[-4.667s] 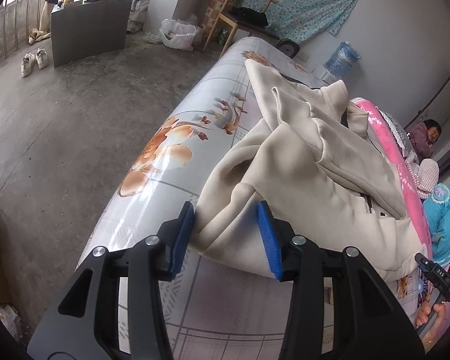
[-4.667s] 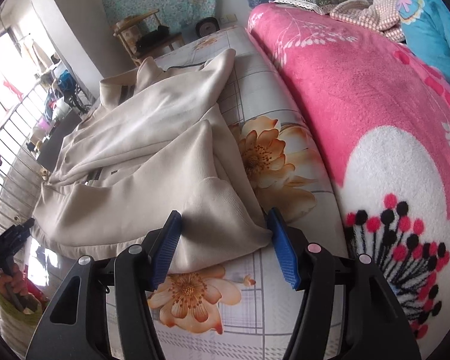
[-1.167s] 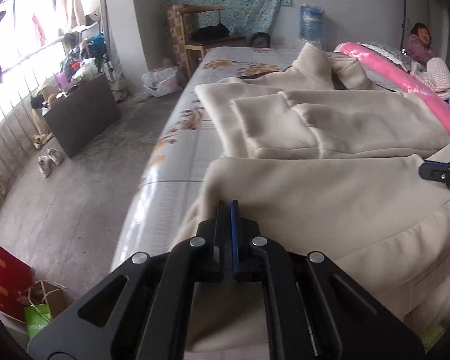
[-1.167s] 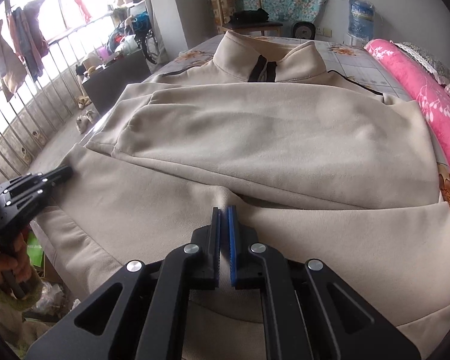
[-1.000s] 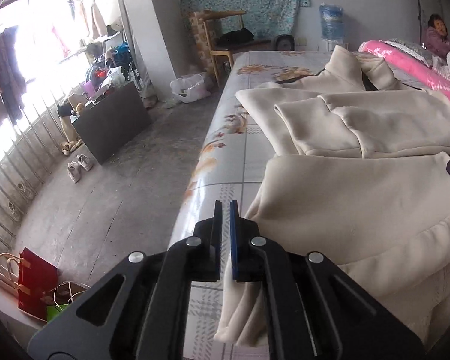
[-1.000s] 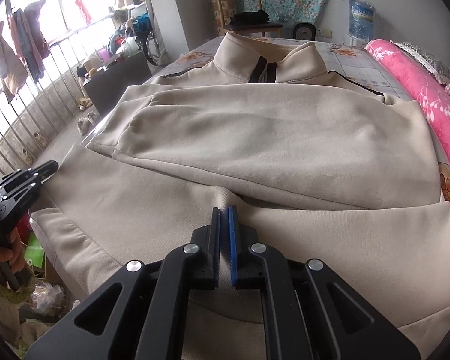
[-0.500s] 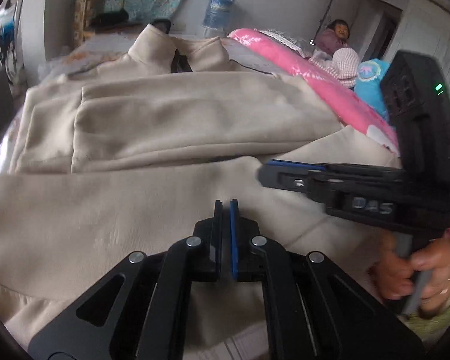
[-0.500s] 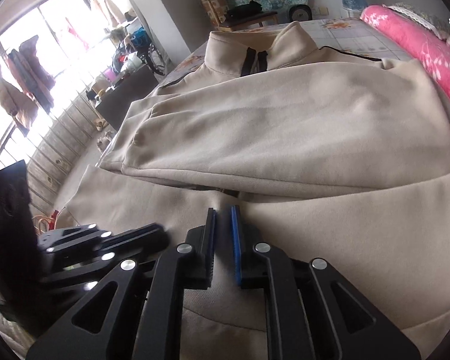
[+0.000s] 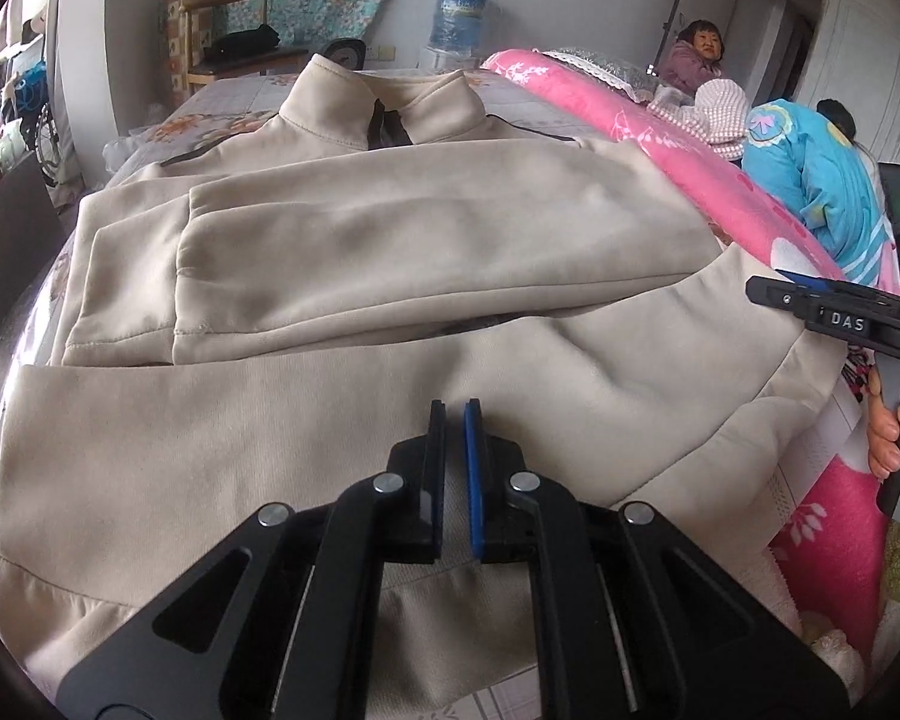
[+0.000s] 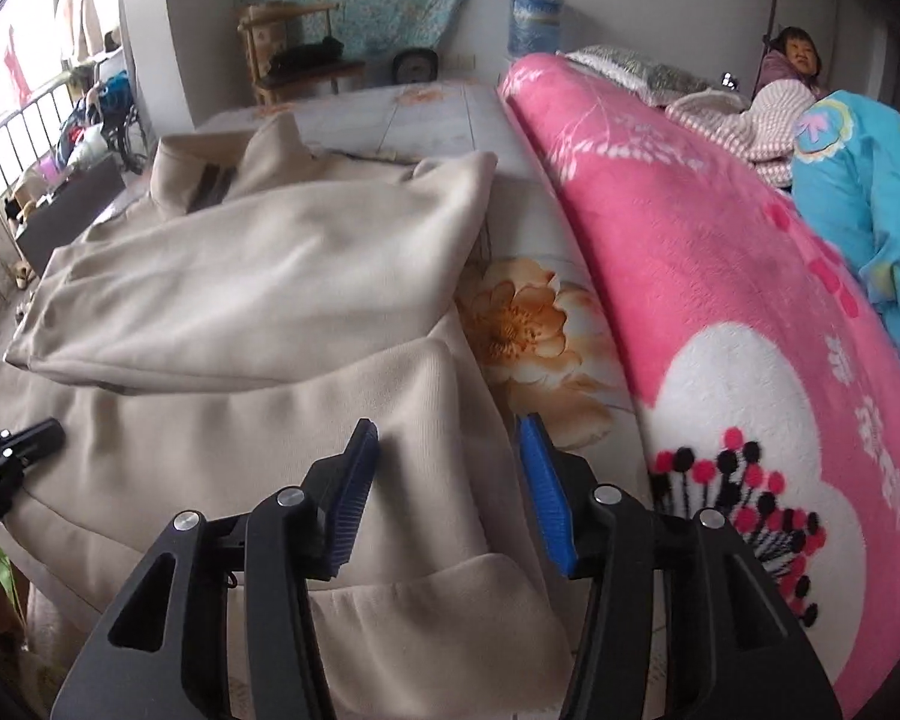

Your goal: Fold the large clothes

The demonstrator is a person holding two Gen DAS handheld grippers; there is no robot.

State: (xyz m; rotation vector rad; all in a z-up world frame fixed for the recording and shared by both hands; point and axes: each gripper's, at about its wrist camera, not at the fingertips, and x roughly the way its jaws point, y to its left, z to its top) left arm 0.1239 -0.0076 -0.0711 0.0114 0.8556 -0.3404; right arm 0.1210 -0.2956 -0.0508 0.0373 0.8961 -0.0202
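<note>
Two things have changed in the last second, and both point to a new grip. Your right gripper (image 10: 447, 427) was clamped shut over the middle of the beige zip-up jacket (image 9: 390, 228). It has since swung out to the jacket's right-hand side, next to the pink blanket (image 10: 690, 240). Its fingers are opening now, roughly a quarter of the way apart. The jacket's side edge lies between them, just above the hem (image 10: 438, 618), but the pads are not pressing on it.

Your left gripper (image 9: 455, 414) was out at the jacket's left edge a second ago. It has come in over the centre of the lower body and settled there. Its fingers are all but closed, with only a sliver of daylight between them and no cloth in that gap.

The jacket lies flat on the bed (image 10: 438, 114), collar (image 9: 384, 96) at the far end. Both sleeves (image 9: 330, 276) are already crossed over the chest, and the hem is nearest you.

So the sleeve step looks finished, and the move in hand looks like taking the bottom edge for the lengthwise fold up toward the collar. Your right side is nearly ready. Your left is probably not: it sits mid-panel rather than at the far hem corner, and it would need to open before it can take anything.
</note>
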